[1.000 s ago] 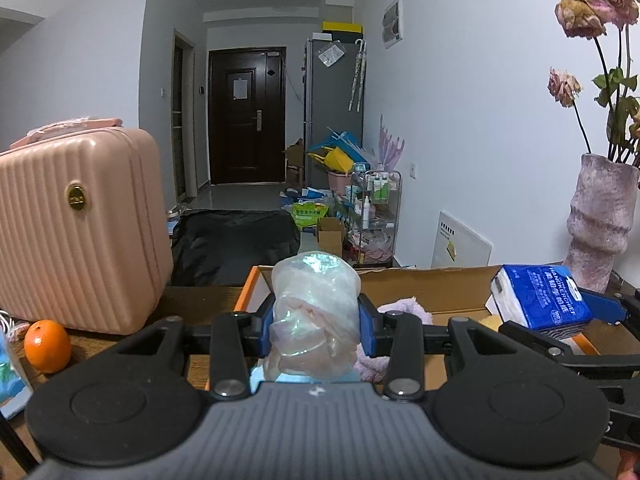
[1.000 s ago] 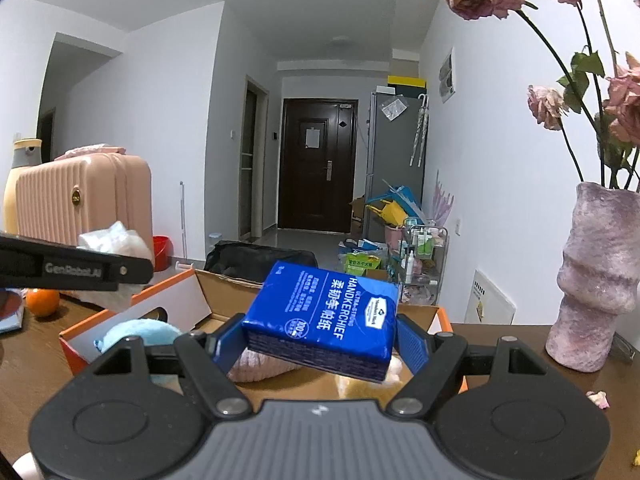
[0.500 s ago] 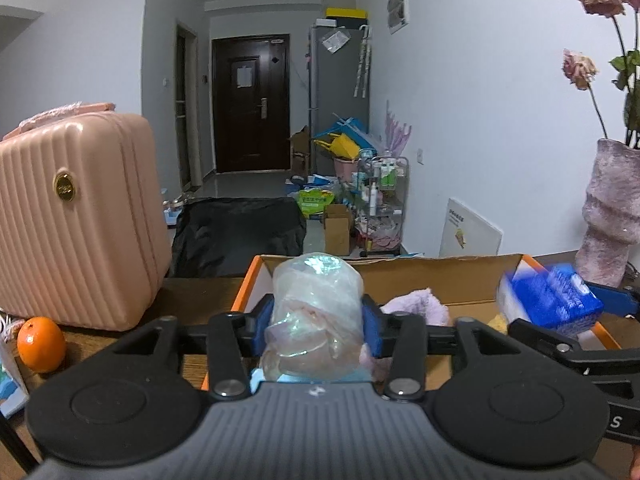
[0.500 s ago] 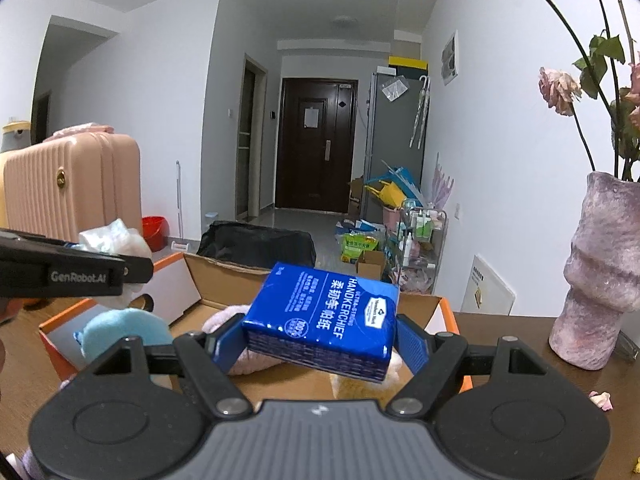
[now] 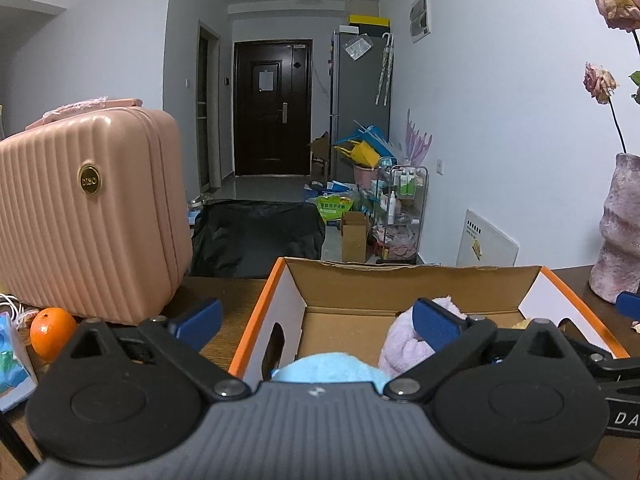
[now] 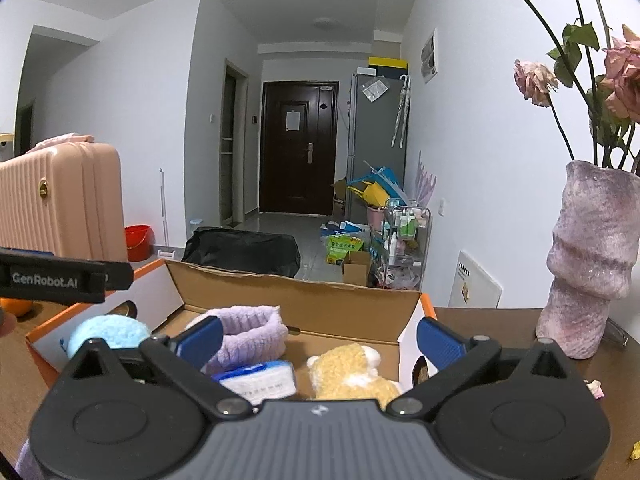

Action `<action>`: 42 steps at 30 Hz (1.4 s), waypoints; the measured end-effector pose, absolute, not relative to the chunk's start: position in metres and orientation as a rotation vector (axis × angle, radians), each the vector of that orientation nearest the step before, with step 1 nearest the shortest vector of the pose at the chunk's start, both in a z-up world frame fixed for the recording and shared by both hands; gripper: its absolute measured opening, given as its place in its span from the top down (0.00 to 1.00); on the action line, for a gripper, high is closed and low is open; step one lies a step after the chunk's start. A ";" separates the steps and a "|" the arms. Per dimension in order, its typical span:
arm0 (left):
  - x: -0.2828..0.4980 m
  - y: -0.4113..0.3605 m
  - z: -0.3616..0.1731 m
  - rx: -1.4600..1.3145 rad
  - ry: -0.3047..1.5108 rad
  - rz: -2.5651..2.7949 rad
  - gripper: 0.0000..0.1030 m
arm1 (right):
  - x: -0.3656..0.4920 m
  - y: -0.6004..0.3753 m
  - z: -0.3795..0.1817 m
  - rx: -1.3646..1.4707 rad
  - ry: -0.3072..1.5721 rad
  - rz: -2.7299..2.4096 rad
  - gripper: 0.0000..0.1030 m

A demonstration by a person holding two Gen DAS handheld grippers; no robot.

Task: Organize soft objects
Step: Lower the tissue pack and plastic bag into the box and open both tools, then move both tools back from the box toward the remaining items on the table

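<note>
An orange-rimmed cardboard box stands on the brown table in front of both grippers. My left gripper hangs over its left part, jaws opening wide with nothing between them. Below it lie a light blue plush and a purple fluffy piece. My right gripper is over the box too, jaws opening and empty. The blue tissue pack lies in the box beside a yellow plush. The plastic-wrapped bundle is out of sight.
A pink suitcase and an orange sit on the table left of the box. A pink-grey vase with dried roses stands to the right. One of the left fingers reaches in at the left of the right wrist view.
Both grippers have opened. The plastic-wrapped bundle has left the left jaws and dropped from view. The blue tissue pack has fallen from the right jaws into the box.
</note>
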State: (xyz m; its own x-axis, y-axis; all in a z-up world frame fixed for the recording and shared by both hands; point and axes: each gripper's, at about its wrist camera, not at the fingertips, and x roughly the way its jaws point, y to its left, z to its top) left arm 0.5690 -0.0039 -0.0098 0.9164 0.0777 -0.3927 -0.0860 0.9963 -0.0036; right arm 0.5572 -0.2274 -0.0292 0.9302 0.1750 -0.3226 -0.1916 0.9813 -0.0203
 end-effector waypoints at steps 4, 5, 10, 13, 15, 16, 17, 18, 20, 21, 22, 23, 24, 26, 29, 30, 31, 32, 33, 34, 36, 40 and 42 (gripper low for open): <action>0.568 -0.005 -0.011 -0.017 0.402 0.088 0.00 | 0.557 -0.229 -0.029 -0.045 0.320 0.185 0.00; 0.568 -0.006 -0.011 -0.016 0.402 0.087 0.00 | 0.556 -0.230 -0.029 -0.044 0.319 0.184 0.00; 0.562 -0.007 -0.010 -0.014 0.387 0.090 0.00 | 0.552 -0.231 -0.029 -0.036 0.309 0.178 0.00; 0.556 -0.005 -0.009 -0.014 0.379 0.089 0.00 | 0.546 -0.233 -0.028 -0.031 0.298 0.172 0.00; 0.551 -0.004 -0.010 -0.017 0.375 0.090 0.00 | 0.542 -0.234 -0.029 -0.029 0.298 0.171 0.00; 0.549 -0.003 -0.010 -0.018 0.376 0.090 0.00 | 0.540 -0.235 -0.029 -0.029 0.298 0.171 0.00; 0.546 -0.003 -0.010 -0.020 0.377 0.091 0.00 | 0.538 -0.235 -0.029 -0.028 0.297 0.171 0.00; 0.544 -0.002 -0.010 -0.021 0.377 0.092 0.00 | 0.535 -0.236 -0.029 -0.028 0.296 0.170 0.00; 0.538 -0.001 -0.011 -0.020 0.381 0.094 0.00 | 0.530 -0.236 -0.030 -0.028 0.293 0.168 0.00; 0.536 -0.001 -0.012 -0.017 0.381 0.096 0.00 | 0.527 -0.237 -0.030 -0.029 0.292 0.169 0.00; 0.532 -0.001 -0.012 -0.015 0.380 0.098 0.00 | 0.524 -0.237 -0.030 -0.030 0.290 0.169 0.00; 0.529 0.000 -0.012 -0.015 0.380 0.099 0.00 | 0.521 -0.237 -0.030 -0.030 0.289 0.168 0.00; 0.526 0.000 -0.012 -0.015 0.380 0.099 0.00 | 0.518 -0.238 -0.030 -0.029 0.288 0.168 0.00; 0.521 0.001 -0.013 -0.014 0.378 0.103 0.00 | 0.511 -0.239 -0.030 -0.027 0.283 0.167 0.00; 0.512 0.002 -0.014 -0.011 0.380 0.106 0.00 | 0.501 -0.240 -0.031 -0.020 0.281 0.167 0.00; 0.510 0.002 -0.014 -0.009 0.381 0.107 0.00 | 0.498 -0.241 -0.031 -0.020 0.283 0.167 0.00; 0.507 0.002 -0.014 -0.008 0.382 0.107 0.00 | 0.495 -0.241 -0.032 -0.021 0.286 0.166 0.00; 0.503 0.003 -0.015 -0.008 0.383 0.108 0.00 | 0.492 -0.241 -0.033 -0.022 0.288 0.164 0.00; 0.500 0.002 -0.015 -0.009 0.385 0.109 0.00 | 0.489 -0.242 -0.033 -0.021 0.289 0.164 0.00; 0.497 0.003 -0.016 -0.011 0.389 0.109 0.00 | 0.486 -0.243 -0.034 -0.018 0.292 0.164 0.00; 0.491 0.002 -0.017 -0.011 0.396 0.109 0.00 | 0.479 -0.244 -0.035 -0.013 0.295 0.164 0.00; 0.476 0.001 -0.020 -0.006 0.406 0.108 0.00 | 0.465 -0.246 -0.037 -0.010 0.301 0.162 0.00; 0.469 0.001 -0.021 -0.004 0.410 0.108 0.00 | 0.458 -0.248 -0.038 -0.009 0.305 0.163 0.00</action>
State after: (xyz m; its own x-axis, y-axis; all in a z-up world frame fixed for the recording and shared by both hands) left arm 0.4690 0.0012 -0.0210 0.9116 0.1041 -0.3976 -0.1056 0.9942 0.0181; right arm 0.4580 -0.2476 -0.0380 0.9407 0.1582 -0.3000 -0.1608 0.9868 0.0161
